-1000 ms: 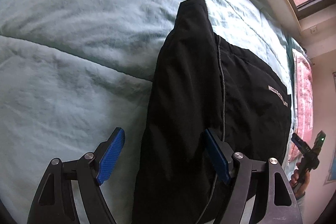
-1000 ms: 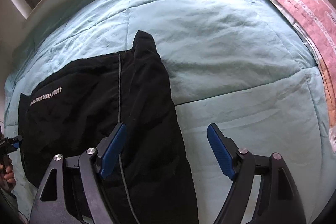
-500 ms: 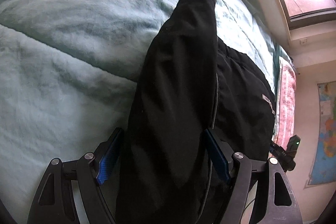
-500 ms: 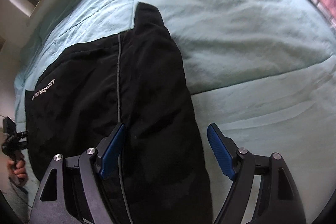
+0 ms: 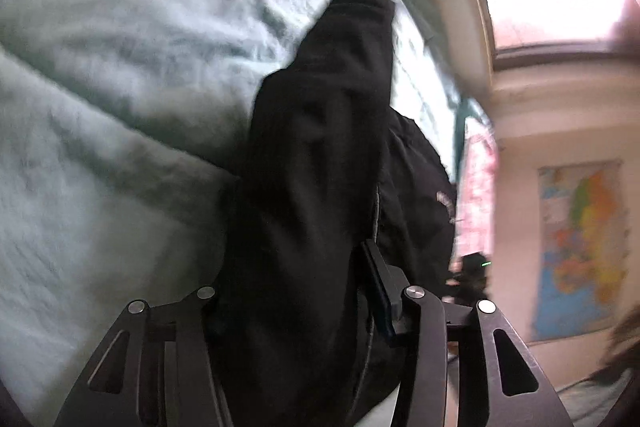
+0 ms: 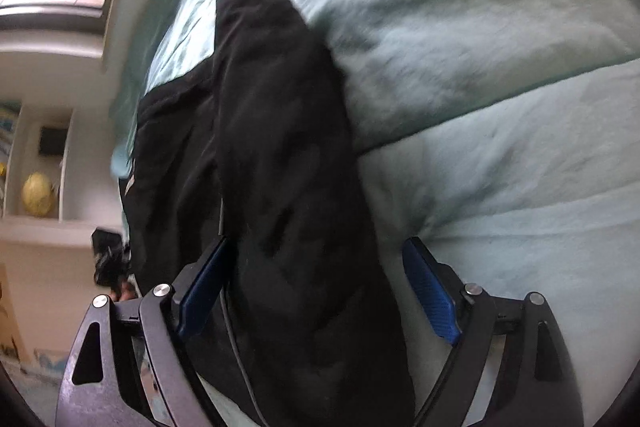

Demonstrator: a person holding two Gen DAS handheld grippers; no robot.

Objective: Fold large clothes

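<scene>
A black jacket (image 5: pixel 320 147) lies on a pale green quilt (image 5: pixel 100 67), one long folded side running away from me. My left gripper (image 5: pixel 296 267) straddles the near end of that fold. Its jaws are closing, and the bunched fabric fills the gap and hides the left pad. In the right wrist view the same jacket (image 6: pixel 272 147) passes between the jaws of my right gripper (image 6: pixel 316 247), which are opening. There the left pad (image 6: pixel 204 283) rests against the cloth, while the right pad (image 6: pixel 428 291) stands apart over the quilt (image 6: pixel 500 67).
A window (image 5: pixel 548 7) and a light wall border the bed's far side. A pink blanket (image 5: pixel 478 187) lies beyond the jacket and a map poster (image 5: pixel 580 247) hangs on the wall. A shelf with a yellow ball (image 6: pixel 38 193) shows at the left.
Both grippers have dropped closer to the jacket and tipped, so more of the room shows. The left jaws have narrowed onto the fabric; the right jaws have widened a little.
</scene>
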